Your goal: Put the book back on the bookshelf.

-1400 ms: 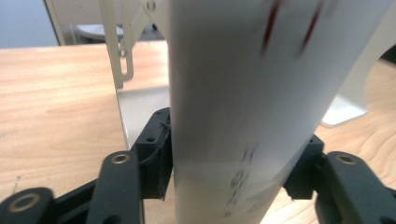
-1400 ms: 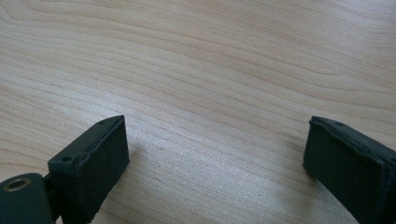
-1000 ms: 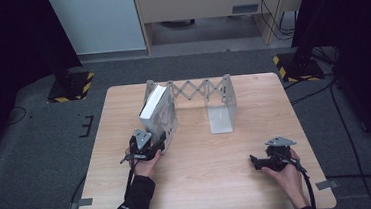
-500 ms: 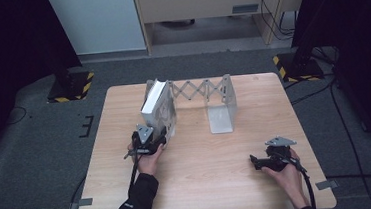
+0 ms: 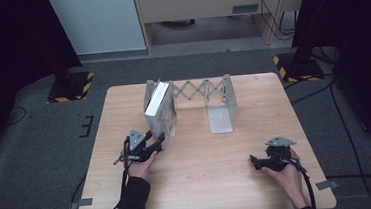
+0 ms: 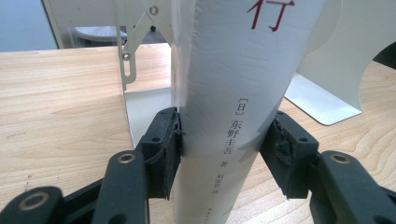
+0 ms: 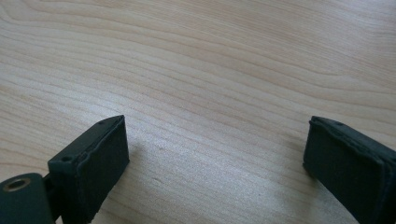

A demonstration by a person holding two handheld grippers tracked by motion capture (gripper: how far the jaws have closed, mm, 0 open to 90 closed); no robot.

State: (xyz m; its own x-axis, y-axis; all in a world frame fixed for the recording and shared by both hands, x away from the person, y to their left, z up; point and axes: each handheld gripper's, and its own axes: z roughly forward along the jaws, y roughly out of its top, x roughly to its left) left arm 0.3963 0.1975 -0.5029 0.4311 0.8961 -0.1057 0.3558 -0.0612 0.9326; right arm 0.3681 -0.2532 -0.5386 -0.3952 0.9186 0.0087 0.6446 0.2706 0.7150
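Book, one, stands in one rack, left gripper just loosening around its spine, right gripper spread.

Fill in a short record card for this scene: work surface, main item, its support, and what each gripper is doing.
Surface: wooden table
Main item: white book, upright, spine toward the left gripper
Support: expandable metal bookend rack; the book stands at its left end
Left gripper: either side of the spine; left pad touching, a small gap at the right pad; jaws have just been opening
Right gripper: open, nothing between the jaws, low over bare table
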